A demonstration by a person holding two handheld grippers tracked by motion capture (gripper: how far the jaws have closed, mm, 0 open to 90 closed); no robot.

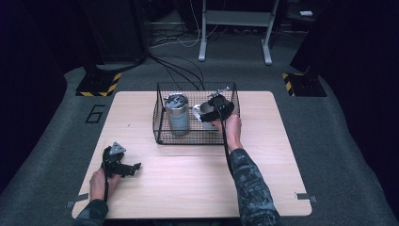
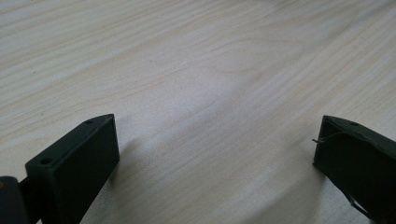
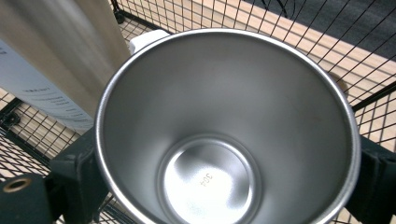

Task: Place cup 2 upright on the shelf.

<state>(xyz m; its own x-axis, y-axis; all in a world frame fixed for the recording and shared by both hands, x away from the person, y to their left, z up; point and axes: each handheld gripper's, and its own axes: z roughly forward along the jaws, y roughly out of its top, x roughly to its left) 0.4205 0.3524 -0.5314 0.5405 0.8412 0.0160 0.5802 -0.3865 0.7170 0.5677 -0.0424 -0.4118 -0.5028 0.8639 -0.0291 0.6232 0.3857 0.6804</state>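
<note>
Inside the wire basket (image 1: 162, 134), the right gripper (image 3: 224, 182) clamps a steel cup (image 3: 224, 116) stamped "304", beside the canister (image 1: 177, 114). The left gripper (image 2: 217, 154) gapes wide over the tabletop (image 2: 196, 70).

Left gripper (image 2: 217, 154) gapes wide; right gripper (image 3: 224, 182) clamped.

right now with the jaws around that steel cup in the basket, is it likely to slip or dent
The steel cup looks rigid, so denting seems unlikely. Its polished wall narrows toward the base, so it may slide in the right gripper. It is empty, so probably light. The wire basket and the canister crowd it.
</note>
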